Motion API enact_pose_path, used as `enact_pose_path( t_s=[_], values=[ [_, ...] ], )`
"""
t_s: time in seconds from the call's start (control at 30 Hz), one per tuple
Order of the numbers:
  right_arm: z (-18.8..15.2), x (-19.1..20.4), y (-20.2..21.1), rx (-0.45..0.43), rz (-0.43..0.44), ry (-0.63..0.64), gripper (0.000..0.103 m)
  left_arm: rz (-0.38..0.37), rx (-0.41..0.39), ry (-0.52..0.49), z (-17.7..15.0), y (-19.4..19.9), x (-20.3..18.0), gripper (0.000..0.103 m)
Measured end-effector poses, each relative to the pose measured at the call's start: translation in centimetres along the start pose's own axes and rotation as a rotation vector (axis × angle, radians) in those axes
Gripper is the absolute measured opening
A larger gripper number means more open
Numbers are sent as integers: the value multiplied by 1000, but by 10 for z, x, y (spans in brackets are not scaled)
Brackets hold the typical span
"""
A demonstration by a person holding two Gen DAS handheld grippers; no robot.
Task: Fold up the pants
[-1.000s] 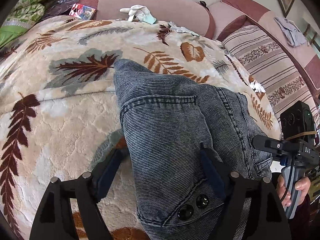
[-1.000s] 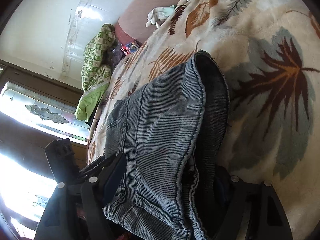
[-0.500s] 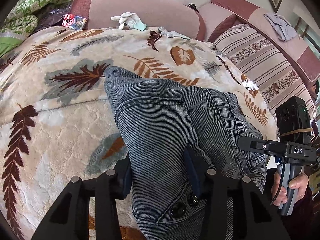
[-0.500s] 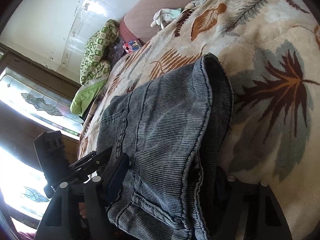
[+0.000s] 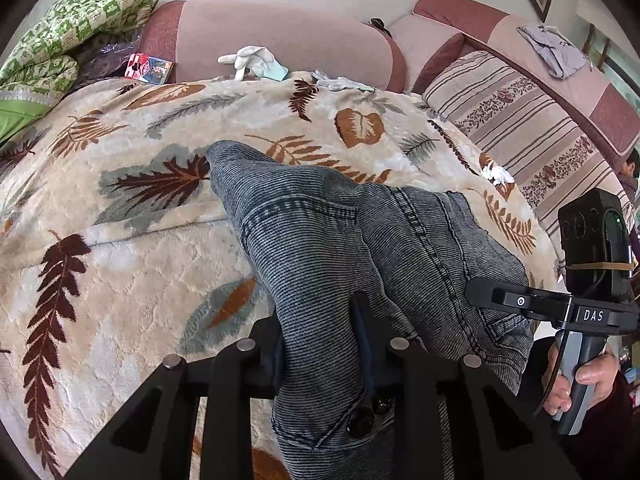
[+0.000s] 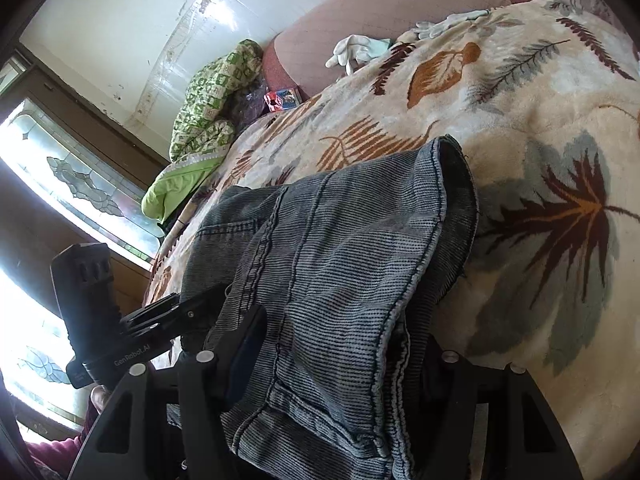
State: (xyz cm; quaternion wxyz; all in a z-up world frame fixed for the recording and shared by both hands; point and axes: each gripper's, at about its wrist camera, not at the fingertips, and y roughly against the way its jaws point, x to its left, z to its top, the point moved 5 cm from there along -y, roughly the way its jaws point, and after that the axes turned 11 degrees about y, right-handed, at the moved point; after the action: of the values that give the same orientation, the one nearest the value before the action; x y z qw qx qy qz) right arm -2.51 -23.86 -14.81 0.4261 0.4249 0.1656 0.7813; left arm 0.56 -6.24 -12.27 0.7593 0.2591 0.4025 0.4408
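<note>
Pants [image 5: 320, 264] in dark ribbed denim are lying bunched on the leaf-print blanket [image 5: 120, 264], filling the lower middle of both wrist views, waist end nearest. At the bottom of the left view the left gripper [image 5: 320, 344] is closing its jaws, and a ridge of the waistband by the two dark buttons [image 5: 366, 416] is being pinched up between the pads. At the bottom of the right view the right gripper [image 6: 332, 356] is closing too, straddling a thick stack of layers; its left pad is resting against the cloth, but the far pad is hidden behind the folds, so I cannot tell whether it is gripping yet. The step in hand looks like taking hold of the waist end at two points. Next, I judge, both holds need to be firm before the cloth is lifted and carried over toward the leg end, kept level so the layers do not slip.

Farther up, white gloves [image 5: 252, 60] are lying by the pink sofa back [image 5: 280, 36], and a green quilt [image 5: 68, 36] is heaped at the upper left. No container is showing anywhere.
</note>
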Motion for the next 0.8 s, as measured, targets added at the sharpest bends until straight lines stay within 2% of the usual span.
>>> enact_pose_path(
  t_s=[0.53,0.63,0.8],
  values=[
    [-3,14,9,-31,15,64,60,-6,-86,-7,12,28,-4,30],
    [-6,13,6,-9,-2,64,59,16,-70,-13,8,21,-2,30],
    [-10,1,-4,60,-27,-8,59,66,-27,1,2,2,10,30]
  ],
)
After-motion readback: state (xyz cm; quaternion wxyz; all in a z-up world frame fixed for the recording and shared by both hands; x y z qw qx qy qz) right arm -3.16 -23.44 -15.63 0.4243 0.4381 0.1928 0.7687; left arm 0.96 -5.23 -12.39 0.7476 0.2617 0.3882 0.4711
